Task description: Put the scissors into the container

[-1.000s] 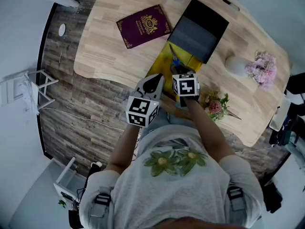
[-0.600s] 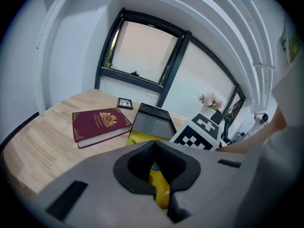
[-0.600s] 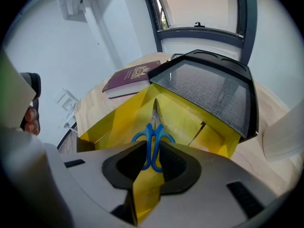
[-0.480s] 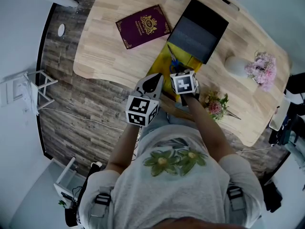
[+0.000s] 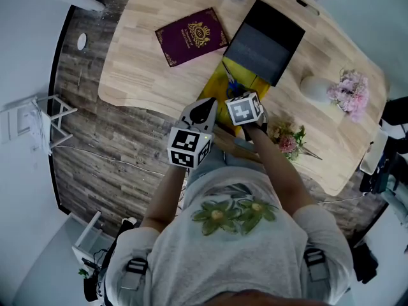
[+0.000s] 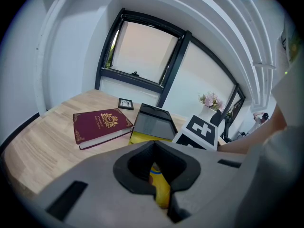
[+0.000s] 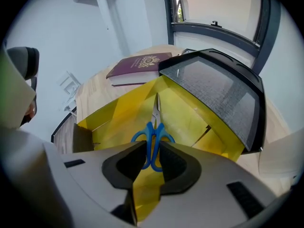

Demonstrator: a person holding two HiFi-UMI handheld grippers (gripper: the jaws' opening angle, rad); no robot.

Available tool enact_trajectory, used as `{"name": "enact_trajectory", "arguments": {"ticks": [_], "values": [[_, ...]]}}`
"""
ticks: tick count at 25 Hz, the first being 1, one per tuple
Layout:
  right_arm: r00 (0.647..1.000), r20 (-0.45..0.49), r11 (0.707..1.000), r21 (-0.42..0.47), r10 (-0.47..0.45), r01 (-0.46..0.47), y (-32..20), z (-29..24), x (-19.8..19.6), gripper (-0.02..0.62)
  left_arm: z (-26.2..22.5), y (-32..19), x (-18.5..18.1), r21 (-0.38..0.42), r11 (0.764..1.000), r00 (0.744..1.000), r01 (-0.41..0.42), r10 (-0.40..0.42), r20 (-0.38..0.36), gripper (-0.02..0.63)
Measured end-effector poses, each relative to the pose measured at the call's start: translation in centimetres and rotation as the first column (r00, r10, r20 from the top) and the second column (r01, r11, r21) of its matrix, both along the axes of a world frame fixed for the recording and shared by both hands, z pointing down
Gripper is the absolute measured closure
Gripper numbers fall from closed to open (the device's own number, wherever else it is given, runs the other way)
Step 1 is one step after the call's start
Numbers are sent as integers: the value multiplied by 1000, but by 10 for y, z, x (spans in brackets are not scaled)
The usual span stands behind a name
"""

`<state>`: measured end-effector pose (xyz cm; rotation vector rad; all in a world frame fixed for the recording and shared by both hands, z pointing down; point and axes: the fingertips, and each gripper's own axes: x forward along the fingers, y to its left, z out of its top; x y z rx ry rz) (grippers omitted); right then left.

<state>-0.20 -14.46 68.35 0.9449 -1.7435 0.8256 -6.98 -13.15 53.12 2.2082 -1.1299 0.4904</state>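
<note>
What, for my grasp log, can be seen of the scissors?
The scissors have blue, plastic-looking loop handles and slim grey metal blades that lie closed together. The right gripper is shut on the handles, its jaws pressing the loops from both sides. The blades point away from it into the open yellow container, beside its raised dark lid. Whether the tips touch the container cannot be told.

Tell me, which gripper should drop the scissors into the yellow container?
Right. The right gripper holds the blue scissors over the open yellow container; the left gripper looks shut on its edge.
</note>
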Motion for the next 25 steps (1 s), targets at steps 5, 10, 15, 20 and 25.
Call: {"name": "enact_trajectory", "arguments": {"ticks": [5, 10, 15, 20, 25], "values": [[999, -17, 1000, -7, -27, 26, 1, -4, -2, 511, 2, 0, 0, -4, 1000, 1000, -4, 4, -1, 600], [998, -32, 998, -11, -55, 55, 3, -5, -3, 508, 4, 1, -1, -9, 1000, 1000, -6, 6, 1, 600], [998, -31, 998, -12, -56, 55, 3, -3, -4, 509, 5, 0, 0, -12, 1000, 1000, -5, 4, -3, 600], [999, -14, 999, -9, -41, 41, 3, 2, -1, 509, 4, -1, 0, -9, 1000, 1000, -4, 4, -3, 600], [999, 53, 1000, 13, 14, -15, 3, -7, -2, 530, 1, -1, -1, -1, 1000, 1000, -1, 1, 0, 600]]}}
